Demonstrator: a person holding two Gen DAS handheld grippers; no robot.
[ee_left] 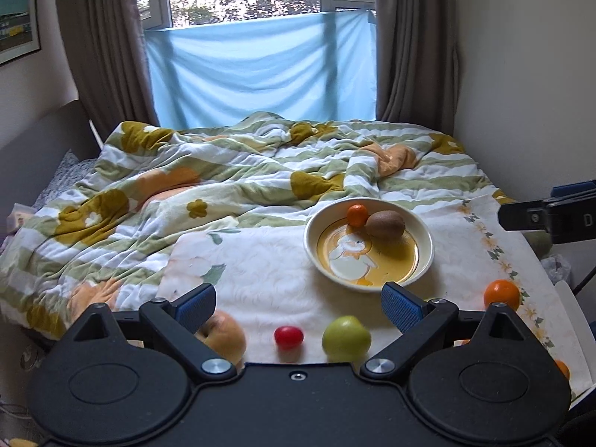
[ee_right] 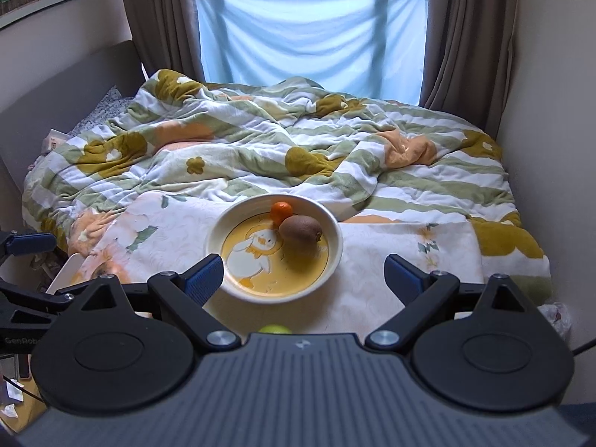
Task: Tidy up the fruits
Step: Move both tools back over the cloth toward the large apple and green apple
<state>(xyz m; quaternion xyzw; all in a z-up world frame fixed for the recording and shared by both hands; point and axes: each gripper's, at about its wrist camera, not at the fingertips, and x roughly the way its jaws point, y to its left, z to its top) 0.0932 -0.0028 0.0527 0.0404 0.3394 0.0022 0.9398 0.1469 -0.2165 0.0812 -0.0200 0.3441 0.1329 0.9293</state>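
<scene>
A cream bowl (ee_left: 424,238) with a yellow duck picture holds a kiwi (ee_left: 384,224) and a small tangerine (ee_left: 357,215); the bowl also shows in the right wrist view (ee_right: 337,238) with the kiwi (ee_right: 301,232) and the tangerine (ee_right: 281,211). Loose on the floral cloth near me lie a peach (ee_left: 227,339), a red cherry tomato (ee_left: 288,336), a green apple (ee_left: 346,338) and an orange (ee_left: 501,294). My left gripper (ee_left: 300,307) is open and empty above the tomato and apple. My right gripper (ee_right: 303,273) is open and empty just in front of the bowl.
The floral cloth (ee_left: 260,275) covers a small table set against a bed with a rumpled striped quilt (ee_left: 208,171). Walls stand close on both sides. Another orange fruit (ee_left: 562,368) peeks out at the table's right edge. The right gripper's side (ee_left: 551,216) shows at the far right.
</scene>
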